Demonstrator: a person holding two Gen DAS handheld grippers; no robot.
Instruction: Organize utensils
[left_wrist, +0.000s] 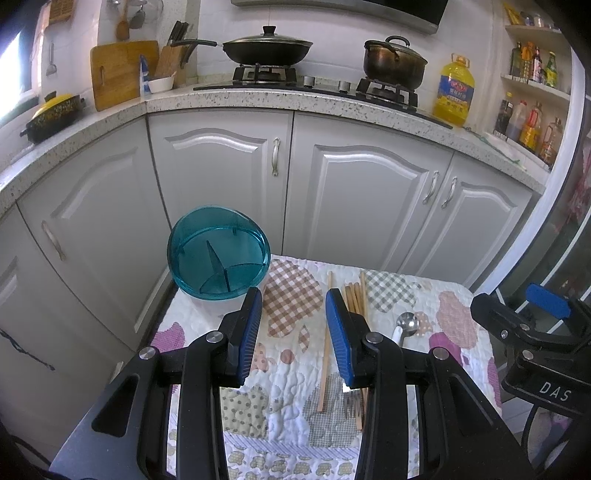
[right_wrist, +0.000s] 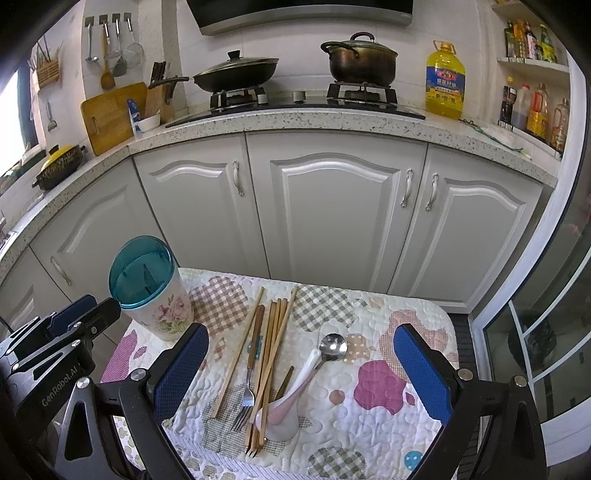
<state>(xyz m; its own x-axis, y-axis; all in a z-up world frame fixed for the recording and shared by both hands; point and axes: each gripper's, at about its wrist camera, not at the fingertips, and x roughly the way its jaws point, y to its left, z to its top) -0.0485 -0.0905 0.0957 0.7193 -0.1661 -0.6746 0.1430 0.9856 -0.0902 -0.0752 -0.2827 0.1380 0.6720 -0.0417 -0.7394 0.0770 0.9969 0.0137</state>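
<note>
— On quilted patchwork cloth (right_wrist: 373, 354): wooden chopsticks (right_wrist: 273, 354), steel fork (right_wrist: 246, 395), metal spoon (right_wrist: 330, 349), white ceramic spoon (right_wrist: 291, 400), lying loose mid-cloth.
— Holder?
— Far-left corner, floral utensil holder (right_wrist: 162, 314), teal divided top, nothing visible inside.
— Grippers?
— Left gripper (left_wrist: 293, 330) half open, empty, hovering. Right gripper (right_wrist: 301, 369) spread wide, empty, straddling utensils, touching nothing.

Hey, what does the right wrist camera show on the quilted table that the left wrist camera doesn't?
Only the right wrist view shows the utensil holder's floral white body, the white ceramic spoon and the whole fork. Only the left wrist view looks down into the holder's teal top, showing its inner dividers. Both show the wooden chopsticks, the metal spoon, the open left gripper and the open right gripper.
</note>
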